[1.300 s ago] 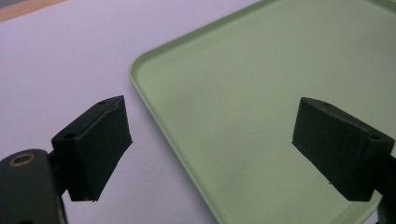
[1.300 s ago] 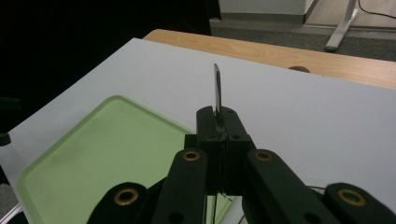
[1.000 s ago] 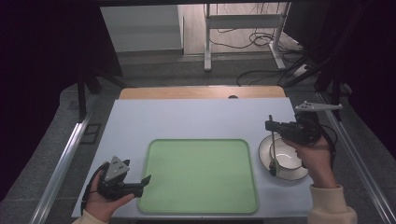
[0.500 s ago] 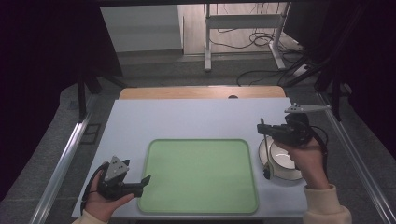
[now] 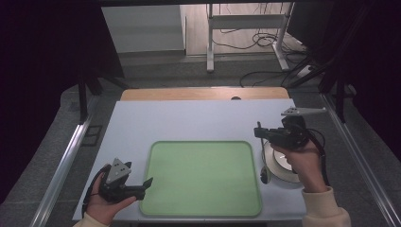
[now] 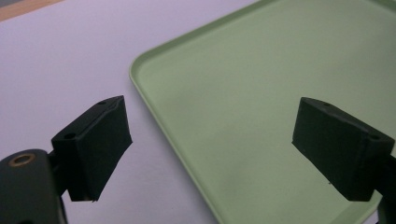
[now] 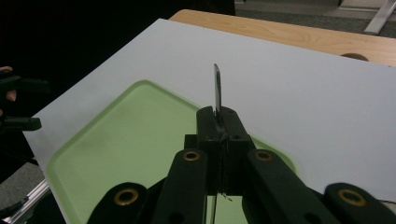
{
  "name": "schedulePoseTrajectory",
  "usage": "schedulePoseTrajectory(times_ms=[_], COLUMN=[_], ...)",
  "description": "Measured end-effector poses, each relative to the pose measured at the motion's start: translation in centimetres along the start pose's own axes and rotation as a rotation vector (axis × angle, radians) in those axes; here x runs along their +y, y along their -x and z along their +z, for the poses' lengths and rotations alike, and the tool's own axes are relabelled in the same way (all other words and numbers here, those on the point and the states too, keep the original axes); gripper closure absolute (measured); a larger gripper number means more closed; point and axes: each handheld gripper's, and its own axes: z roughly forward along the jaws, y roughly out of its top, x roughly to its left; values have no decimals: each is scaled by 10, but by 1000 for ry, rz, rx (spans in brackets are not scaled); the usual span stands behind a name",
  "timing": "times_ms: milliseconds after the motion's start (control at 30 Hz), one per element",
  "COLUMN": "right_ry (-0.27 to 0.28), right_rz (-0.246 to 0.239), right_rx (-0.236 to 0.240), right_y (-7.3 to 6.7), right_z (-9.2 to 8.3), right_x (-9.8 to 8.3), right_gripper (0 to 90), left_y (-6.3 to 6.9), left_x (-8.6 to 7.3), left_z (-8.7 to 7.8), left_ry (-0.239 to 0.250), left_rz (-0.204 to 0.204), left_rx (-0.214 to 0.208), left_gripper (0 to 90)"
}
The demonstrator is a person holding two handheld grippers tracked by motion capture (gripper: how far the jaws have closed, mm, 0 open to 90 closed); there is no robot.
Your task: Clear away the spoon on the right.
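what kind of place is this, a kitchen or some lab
Likely a lab or recording workspace, not a kitchen: a white table under a green tray, handheld grippers, loose cables on the floor behind.

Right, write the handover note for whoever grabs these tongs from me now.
Left tongs: open, holding nothing, low over the near left corner of the green tray.
Right tongs: shut on a thin dark utensil, its end sticking out past the tips; what kind of utensil is hard to tell.
Things: white plate on the table right of the tray, partly under the right hand. Nothing lies on the tray.
Done: utensil gripped, held between plate and tray.
Left: probably set it on the tray and release.
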Motion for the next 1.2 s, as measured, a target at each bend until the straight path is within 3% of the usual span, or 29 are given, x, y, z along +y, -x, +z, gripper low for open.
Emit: schedulePoseTrajectory(times_ms=[533,967,1200], right_ry=[-19,-30,-35], right_rz=[12,-9,4], right_rx=[45,84,96], right_y=[-14,-36,-43], right_z=[19,35,45], right_x=[-3,-4,-7], right_gripper=[885,885,885], left_y=[0,0,0], left_x=[0,0,0], left_z=[0,0,0], left_ry=[0,-1,-1], left_rz=[1,3,2], left_rx=[0,-2,-2], left_gripper=[111,112,111])
